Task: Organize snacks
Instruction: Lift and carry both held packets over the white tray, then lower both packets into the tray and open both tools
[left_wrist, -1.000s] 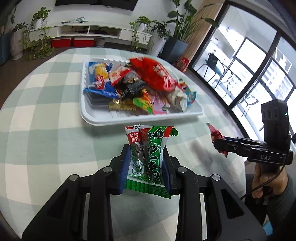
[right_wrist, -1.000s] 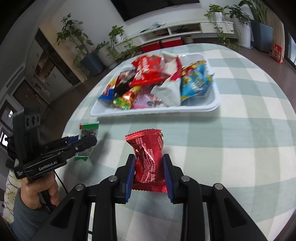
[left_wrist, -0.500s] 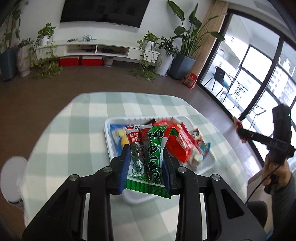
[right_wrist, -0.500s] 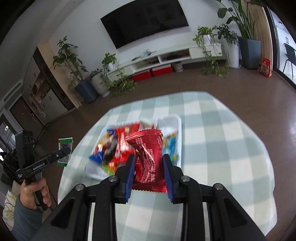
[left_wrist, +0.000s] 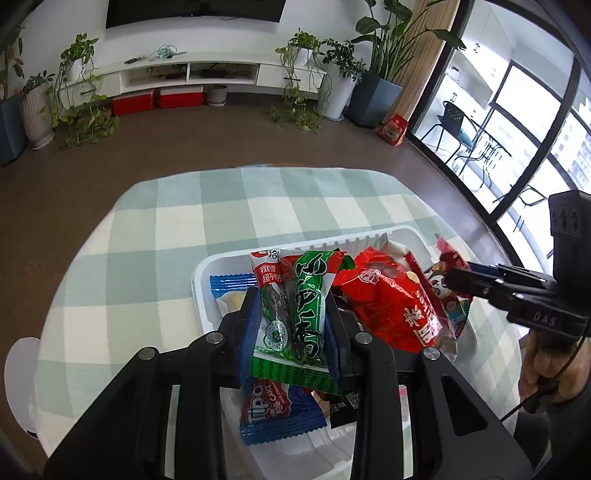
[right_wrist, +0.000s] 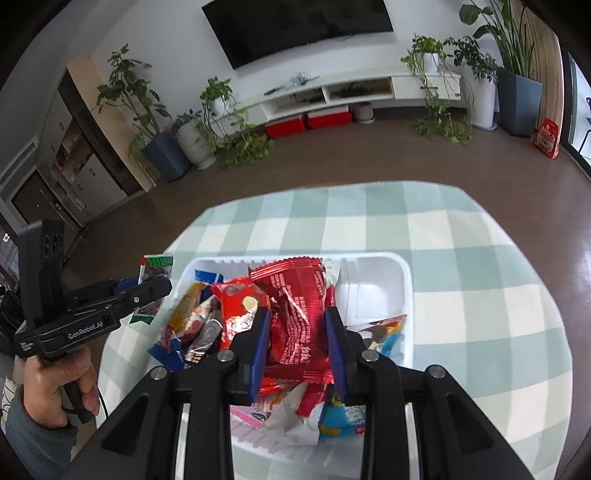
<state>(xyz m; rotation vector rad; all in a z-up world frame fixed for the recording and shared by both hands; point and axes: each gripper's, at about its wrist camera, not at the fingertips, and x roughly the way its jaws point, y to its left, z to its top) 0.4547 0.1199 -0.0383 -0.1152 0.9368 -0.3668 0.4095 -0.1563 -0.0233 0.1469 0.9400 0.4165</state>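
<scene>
Setting: home living room. A round table (right_wrist: 461, 236) in a green-and-white checked cloth is standing on brown flooring. Beyond the table, a black TV (right_wrist: 295, 26) is hanging on a white wall above a low white media shelf (right_wrist: 332, 90), with red boxes (right_wrist: 308, 122) sitting under it. Potted plants (left_wrist: 303, 85) are trailing at both ends of the shelf. Right of the table, tall glazed doors (left_wrist: 517, 122) are showing a balcony chair (left_wrist: 456, 122).

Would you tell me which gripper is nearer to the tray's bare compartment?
Right. The right gripper, holding a red packet, hovers just beside the bare compartment; the left gripper, holding a green packet, is at the tray's opposite end.
</scene>
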